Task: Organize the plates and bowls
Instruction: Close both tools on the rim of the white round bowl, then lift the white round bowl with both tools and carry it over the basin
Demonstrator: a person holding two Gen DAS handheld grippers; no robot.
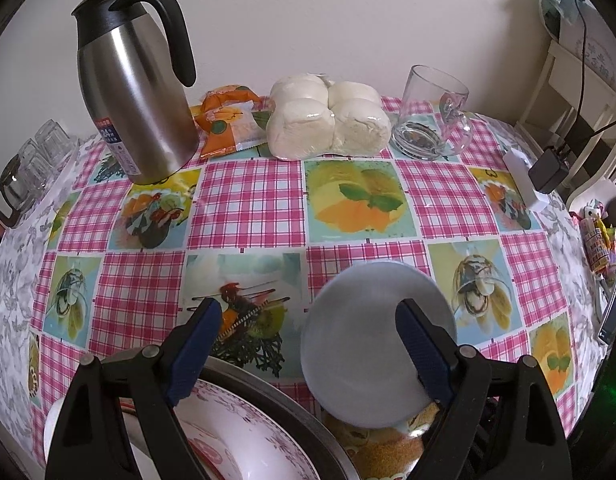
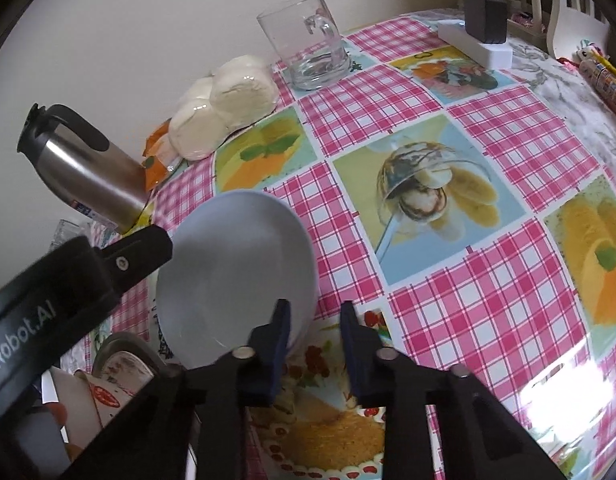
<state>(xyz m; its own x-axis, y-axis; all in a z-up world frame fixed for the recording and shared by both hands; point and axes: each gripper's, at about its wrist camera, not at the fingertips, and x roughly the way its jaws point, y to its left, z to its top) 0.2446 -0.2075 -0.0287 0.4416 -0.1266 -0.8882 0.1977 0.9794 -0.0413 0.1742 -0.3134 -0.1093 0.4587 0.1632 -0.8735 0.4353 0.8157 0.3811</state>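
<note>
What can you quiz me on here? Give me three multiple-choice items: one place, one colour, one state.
1. Where does the jug stand?
A. beside the orange packet
B. on a shelf
C. on the floor

2. What colour is the bowl?
A. red
B. grey-blue
C. green

3. How is the mug?
A. lying on its side
B. full of milk
C. upright and empty

Answers:
1. A, since the packet lies right next to the jug's base on the table.
2. B, since its whole surface is plain pale grey-blue.
3. C, since it stands on its base and the clear glass shows nothing inside.
</note>
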